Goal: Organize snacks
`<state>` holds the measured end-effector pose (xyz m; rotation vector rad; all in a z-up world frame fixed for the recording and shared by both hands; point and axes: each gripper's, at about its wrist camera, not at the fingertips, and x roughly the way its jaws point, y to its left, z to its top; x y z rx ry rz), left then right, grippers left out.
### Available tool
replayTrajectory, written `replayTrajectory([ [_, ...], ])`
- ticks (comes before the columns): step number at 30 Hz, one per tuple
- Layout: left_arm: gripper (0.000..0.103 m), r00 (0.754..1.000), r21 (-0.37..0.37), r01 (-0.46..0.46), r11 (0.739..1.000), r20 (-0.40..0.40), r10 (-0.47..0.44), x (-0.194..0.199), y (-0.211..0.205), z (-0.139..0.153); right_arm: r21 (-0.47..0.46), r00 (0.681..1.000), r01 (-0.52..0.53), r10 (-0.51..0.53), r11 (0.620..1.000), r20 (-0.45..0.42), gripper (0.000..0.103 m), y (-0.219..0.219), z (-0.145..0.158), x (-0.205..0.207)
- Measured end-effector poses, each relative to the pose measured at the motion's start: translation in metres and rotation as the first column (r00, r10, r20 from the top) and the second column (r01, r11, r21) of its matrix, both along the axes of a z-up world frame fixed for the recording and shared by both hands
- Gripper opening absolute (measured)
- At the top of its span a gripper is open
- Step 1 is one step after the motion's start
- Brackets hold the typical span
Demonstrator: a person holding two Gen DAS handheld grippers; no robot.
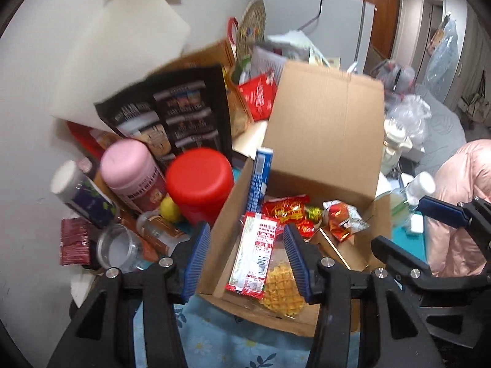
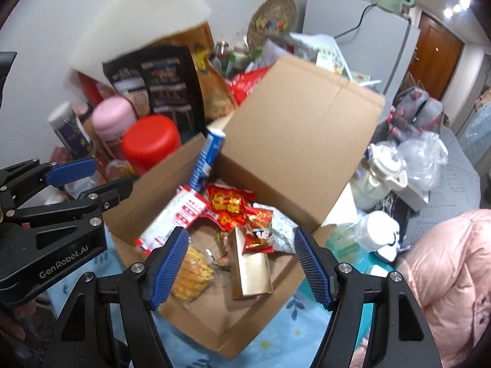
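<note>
An open cardboard box (image 1: 322, 128) (image 2: 300, 141) stands on a blue floral cloth, its lid flap raised at the back. Inside lie a red-and-white packet (image 1: 256, 251) (image 2: 175, 214), a waffle pack (image 1: 280, 288) (image 2: 193, 273), red snack bags (image 1: 285, 208) (image 2: 228, 205), a gold carton (image 2: 250, 270) and an upright blue biscuit tube (image 1: 260, 178) (image 2: 208, 156). My left gripper (image 1: 245, 260) (image 2: 92, 181) hovers open over the box's left side, holding nothing. My right gripper (image 2: 242, 263) (image 1: 420, 230) hangs wide open above the gold carton, also holding nothing.
Left of the box crowd a red-lidded jar (image 1: 199, 181), a pink-lidded jar (image 1: 129, 165), a white-capped can (image 1: 79, 193), a glass (image 1: 116, 248) and a black carton (image 1: 172, 113). A white kettle (image 2: 380, 171), plastic bags and a pink jacket (image 2: 454, 270) fill the right.
</note>
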<state>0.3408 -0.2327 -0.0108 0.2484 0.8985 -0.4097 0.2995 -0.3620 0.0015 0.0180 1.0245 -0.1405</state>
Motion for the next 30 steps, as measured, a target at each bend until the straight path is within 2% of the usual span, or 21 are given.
replayTrajectory([
  [8, 0.05, 0.998, -0.051, -0.025, 0.998, 0.051, 0.028, -0.035, 0.024, 0.041, 0.002, 0.996, -0.019, 0.019, 1.0, 0.089, 0.072, 0.014, 0.04, -0.034],
  [15, 0.05, 0.993, -0.078, -0.044, 0.996, 0.102, 0.052, -0.082, 0.05, 0.069, 0.006, 0.987, -0.048, 0.046, 0.999, 0.153, 0.072, 0.034, 0.066, -0.072],
  [23, 0.05, 0.987, -0.089, -0.063, 0.994, 0.139, 0.075, -0.132, 0.072, 0.083, 0.036, 0.98, -0.06, 0.052, 0.998, 0.192, 0.072, 0.056, 0.082, -0.117],
  [30, 0.05, 0.985, -0.08, -0.091, 0.993, 0.137, 0.101, -0.169, 0.09, 0.079, 0.045, 0.978, -0.09, 0.08, 0.995, 0.192, 0.073, 0.073, 0.085, -0.151],
])
